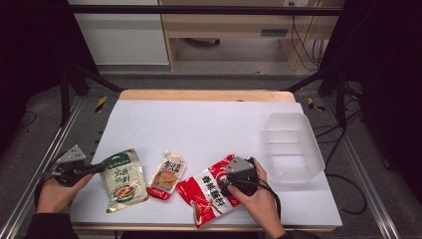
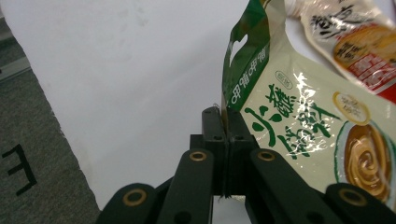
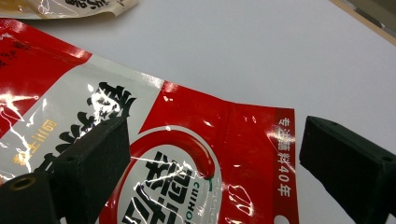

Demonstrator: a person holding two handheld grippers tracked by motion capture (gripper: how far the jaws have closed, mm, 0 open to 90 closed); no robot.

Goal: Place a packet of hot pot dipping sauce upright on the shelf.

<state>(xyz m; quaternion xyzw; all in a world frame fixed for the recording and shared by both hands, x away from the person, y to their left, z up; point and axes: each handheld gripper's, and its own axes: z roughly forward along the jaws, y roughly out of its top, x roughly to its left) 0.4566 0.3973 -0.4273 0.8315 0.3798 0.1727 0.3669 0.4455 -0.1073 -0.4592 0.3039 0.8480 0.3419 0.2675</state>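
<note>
White sheet (image 1: 209, 124) over wooden table (image 1: 206, 95), grey floor (image 1: 40, 129) w/ black frame posts (image 1: 64, 94), pale cabinet (image 1: 122, 37) behind, dim room, cables (image 1: 306, 47) at back right.

Left gripper (image 1: 101, 168): black body, long black snout, grey three-cornered plate on top with small dark screw holes. In the left gripper view its jaws are matte black flat blocks, each with small recessed screws; behind them black link arms with brass-coloured ringed pivots.

Right gripper (image 1: 225, 185): squat black housing, same grey three-cornered plate, lighter at its edges. A black cable loops off its near side and trails along the wrist. In the right gripper view its jaws are thick matte black wedges with small screw dimples; one brass-ringed pivot at lower left.

Left hand (image 1: 55, 194): dark sleeve, cuff at the wrist. Right hand (image 1: 257, 196): dark sleeve.
</note>
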